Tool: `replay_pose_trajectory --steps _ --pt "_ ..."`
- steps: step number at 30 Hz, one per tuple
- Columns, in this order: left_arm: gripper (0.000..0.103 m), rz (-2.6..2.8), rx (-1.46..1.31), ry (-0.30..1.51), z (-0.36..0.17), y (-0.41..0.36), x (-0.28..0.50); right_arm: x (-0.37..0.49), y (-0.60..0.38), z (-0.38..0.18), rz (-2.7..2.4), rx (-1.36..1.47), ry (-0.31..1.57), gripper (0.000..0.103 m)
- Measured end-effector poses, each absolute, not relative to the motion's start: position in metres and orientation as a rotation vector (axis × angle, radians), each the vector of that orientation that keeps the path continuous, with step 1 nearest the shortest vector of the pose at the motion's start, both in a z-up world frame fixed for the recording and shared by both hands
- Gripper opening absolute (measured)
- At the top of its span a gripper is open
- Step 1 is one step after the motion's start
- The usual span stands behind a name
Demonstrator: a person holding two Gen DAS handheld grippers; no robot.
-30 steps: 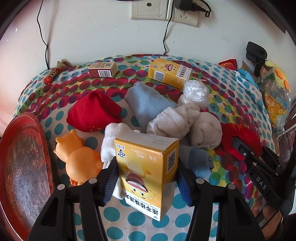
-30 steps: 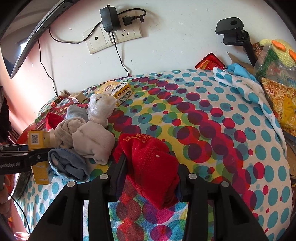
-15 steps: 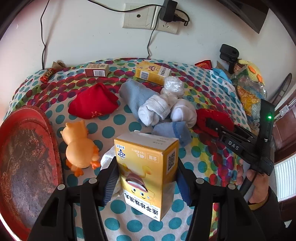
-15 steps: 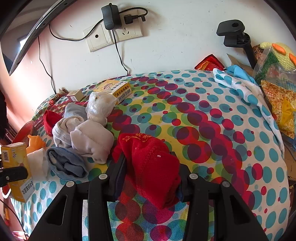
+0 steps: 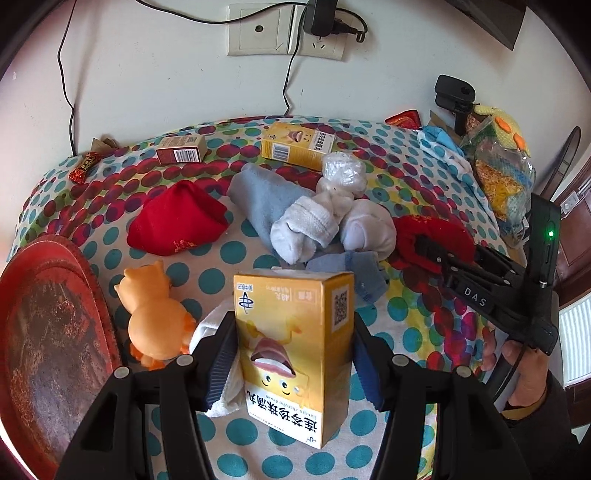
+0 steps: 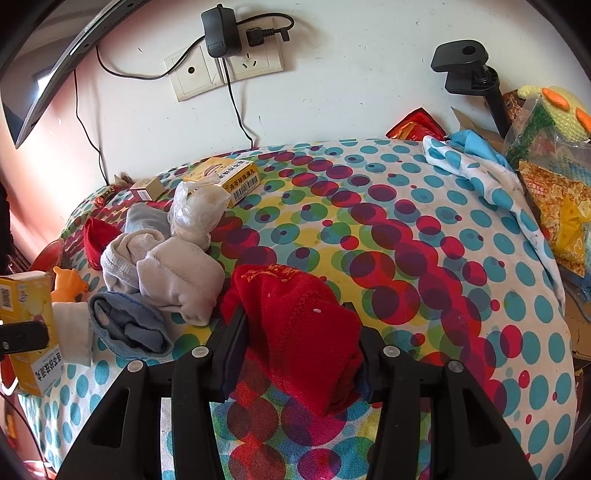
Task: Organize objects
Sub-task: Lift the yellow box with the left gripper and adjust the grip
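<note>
Left gripper [image 5: 293, 354]: you're clamping the yellow box [image 5: 293, 347].
Right gripper [image 6: 297, 345]: squeezing a red sock [image 6: 299, 325].
Left to do: socks [image 5: 314, 225], duck [image 5: 153, 314], boxes [image 5: 297, 146] lie unsorted; tray [image 5: 44, 332] bare.

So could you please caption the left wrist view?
Left gripper holding yellow cardboard medicine box above polka-dot tablecloth strewn with socks.

White wall and a dotted tablecloth in daylight

A white wall [image 5: 155, 74] stands behind the table [image 6: 424, 229], which is covered by a cloth of teal, red and yellow dots. On the wall sit a blank plate and a socket [image 5: 321, 46] with a black adapter [image 6: 218, 33] plugged in, thin black cables [image 5: 68, 85] trailing down. A dark curved monitor edge [image 6: 55, 62] shows at upper left of the right view. A black clamp mount [image 6: 465, 66] rises at the table's far right. A white radiator [image 5: 576, 339] and brown woodwork [image 5: 576, 236] lie at the right.
</note>
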State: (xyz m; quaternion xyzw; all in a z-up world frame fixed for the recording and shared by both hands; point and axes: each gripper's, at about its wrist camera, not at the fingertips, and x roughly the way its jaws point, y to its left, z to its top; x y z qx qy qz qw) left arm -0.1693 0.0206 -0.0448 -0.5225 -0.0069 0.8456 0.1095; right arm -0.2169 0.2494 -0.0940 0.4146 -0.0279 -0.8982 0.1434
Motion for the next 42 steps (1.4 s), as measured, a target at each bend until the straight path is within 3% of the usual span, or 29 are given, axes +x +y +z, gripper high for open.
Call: replay_pose_trajectory --steps 11,14,15,16,19,22,25,29,36,39,42 --pt "0.059 2.441 -1.475 -0.078 -0.032 0.039 -0.175 -0.217 0.250 -0.095 -2.590 1.197 -0.084 0.046" --pt "0.059 2.497 -1.432 -0.002 -0.020 0.044 -0.173 -0.217 0.250 -0.096 -2.589 1.197 -0.083 0.047" --pt "0.055 2.512 -1.426 0.013 -0.017 0.044 -0.172 -0.217 0.250 -0.096 -2.588 1.197 -0.083 0.047" --pt "0.044 2.517 -1.429 0.024 -0.017 0.044 -0.173 -0.217 0.251 -0.096 -2.588 1.197 -0.083 0.047" --pt "0.041 2.520 -1.440 0.067 -0.020 0.045 -0.173 -0.217 0.251 -0.095 -2.589 1.198 -0.083 0.047" --pt "0.044 2.573 -1.468 0.105 -0.028 0.041 -0.171 -0.217 0.251 -0.095 -2.589 1.197 -0.084 0.047" --pt "0.044 2.479 -1.547 -0.031 -0.047 0.031 -0.171 -0.217 0.250 -0.095 -2.588 1.199 -0.083 0.047" --pt "0.049 2.447 -1.595 -0.065 -0.066 0.033 -0.163 -0.218 0.250 -0.094 -2.588 1.199 -0.084 0.047" --pt "0.066 2.467 -1.577 0.127 -0.058 0.041 -0.116 -0.218 0.251 -0.095 -2.583 1.202 -0.089 0.049" --pt "0.069 2.468 -1.619 0.022 -0.064 0.046 -0.102 -0.218 0.251 -0.095 -2.583 1.205 -0.084 0.050" --pt "0.070 2.444 -1.667 -0.204 -0.075 0.052 -0.096 -0.218 0.250 -0.094 -2.583 1.208 -0.079 0.051"
